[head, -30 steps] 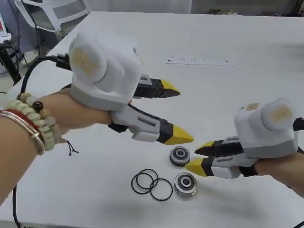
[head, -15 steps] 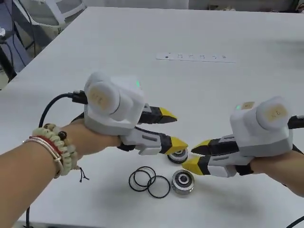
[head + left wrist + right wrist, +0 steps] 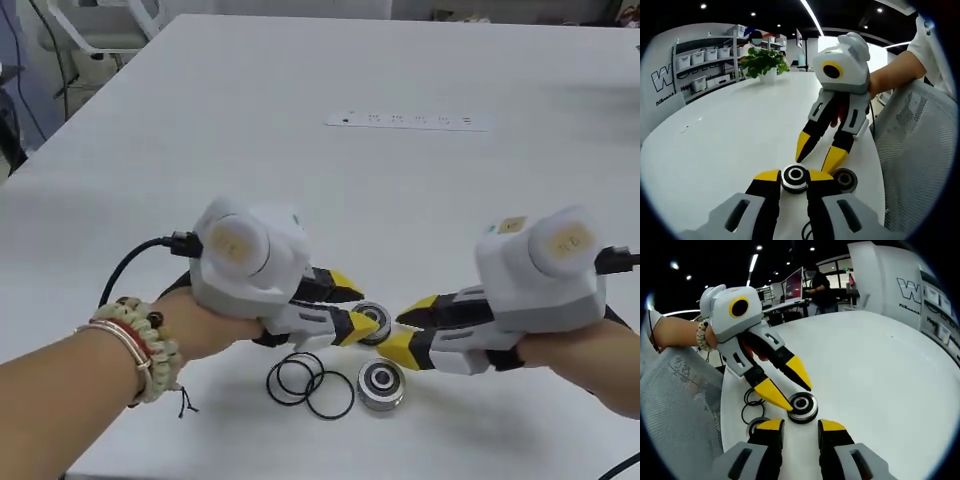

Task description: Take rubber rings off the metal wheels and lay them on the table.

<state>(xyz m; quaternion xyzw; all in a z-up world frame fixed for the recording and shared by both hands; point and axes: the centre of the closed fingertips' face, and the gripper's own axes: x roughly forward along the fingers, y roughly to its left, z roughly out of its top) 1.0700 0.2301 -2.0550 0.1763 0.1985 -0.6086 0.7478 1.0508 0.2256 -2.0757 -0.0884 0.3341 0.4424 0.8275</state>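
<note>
My left gripper (image 3: 356,308) has its jaws clenched on a metal wheel (image 3: 374,320). In the left gripper view the two yellow tips press against opposite sides of it, and the wheel sits right between them at the very front of the jaws, low on the white worktop (image 3: 400,200). A dark band runs round the rim of this wheel.

My right gripper (image 3: 405,330) faces the left one, tip to tip. Its jaws are released, with a clear gap between the yellow tips. In the right gripper view the held wheel lies just ahead of that gap and is not touching either tip.

A second wheel (image 3: 382,385) lies flat on the worktop, below the right jaws in the head view and just outside the left-hand jaw in the right gripper view. It is not inside either pair of jaws.

Three black rubber rings (image 3: 318,380) lie loose and overlapping on the worktop. They are just beside the second wheel and under the left jaws as seen from the head.
</note>
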